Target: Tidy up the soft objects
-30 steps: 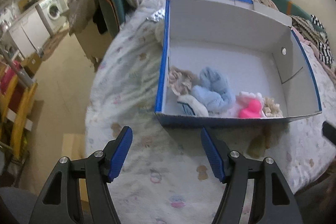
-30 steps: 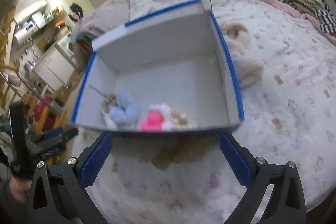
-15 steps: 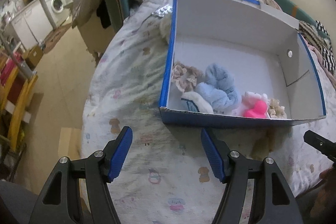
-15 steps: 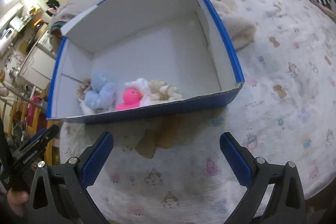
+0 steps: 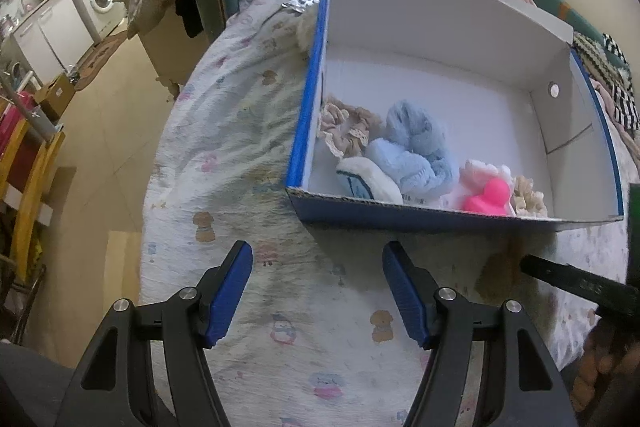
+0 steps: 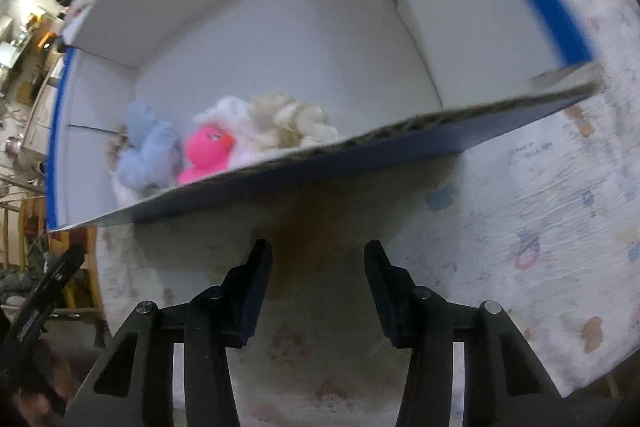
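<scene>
**Soft things sit at the box's near wall, just ahead of the right claw**

Soft things, a blue scrunchie (image 5: 416, 155), a pink duck (image 6: 208, 151) and a cream scrunchie (image 6: 292, 123), lie bunched in the box (image 5: 440, 39) against its near wall, on the bed (image 5: 240, 131). The right claw (image 6: 316, 287) is low before that wall, nearer the pile than the left. Its jaws have just been closing to a middling gap, with nothing between them. The left claw (image 5: 316, 291) hangs back over the quilt, half wide and empty. Any reach must clear the near wall.
</scene>
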{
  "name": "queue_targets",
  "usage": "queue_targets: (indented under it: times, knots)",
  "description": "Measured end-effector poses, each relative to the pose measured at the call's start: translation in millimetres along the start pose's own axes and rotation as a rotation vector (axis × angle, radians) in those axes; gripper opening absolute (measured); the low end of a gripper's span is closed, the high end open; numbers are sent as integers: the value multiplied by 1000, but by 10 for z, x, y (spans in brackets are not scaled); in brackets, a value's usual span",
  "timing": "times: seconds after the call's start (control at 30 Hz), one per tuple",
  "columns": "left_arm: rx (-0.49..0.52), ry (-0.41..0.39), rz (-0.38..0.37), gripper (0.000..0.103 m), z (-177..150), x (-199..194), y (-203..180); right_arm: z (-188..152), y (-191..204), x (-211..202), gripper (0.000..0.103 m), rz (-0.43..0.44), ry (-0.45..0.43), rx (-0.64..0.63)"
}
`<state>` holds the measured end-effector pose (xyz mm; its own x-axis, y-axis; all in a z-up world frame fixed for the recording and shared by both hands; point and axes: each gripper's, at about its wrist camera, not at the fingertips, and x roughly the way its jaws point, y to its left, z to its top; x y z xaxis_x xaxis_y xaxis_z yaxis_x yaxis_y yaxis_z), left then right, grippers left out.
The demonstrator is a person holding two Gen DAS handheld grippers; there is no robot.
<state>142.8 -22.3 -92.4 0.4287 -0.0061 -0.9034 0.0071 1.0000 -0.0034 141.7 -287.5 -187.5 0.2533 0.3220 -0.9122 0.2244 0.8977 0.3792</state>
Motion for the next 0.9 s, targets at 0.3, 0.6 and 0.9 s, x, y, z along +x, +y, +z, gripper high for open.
queue_targets:
  times: [0.3,0.6,0.9]
  knots:
    - [93,34,-13,65,-93,105,-171,33,133,127,8,-11,19,-50]
    - [221,93,-77,65,-255,229,-684,-126,-63,-294,7,47,-65,-32]
    - [273,157,-182,65,-300,482,-1501,-204,-375,-514,7,57,-89,17]
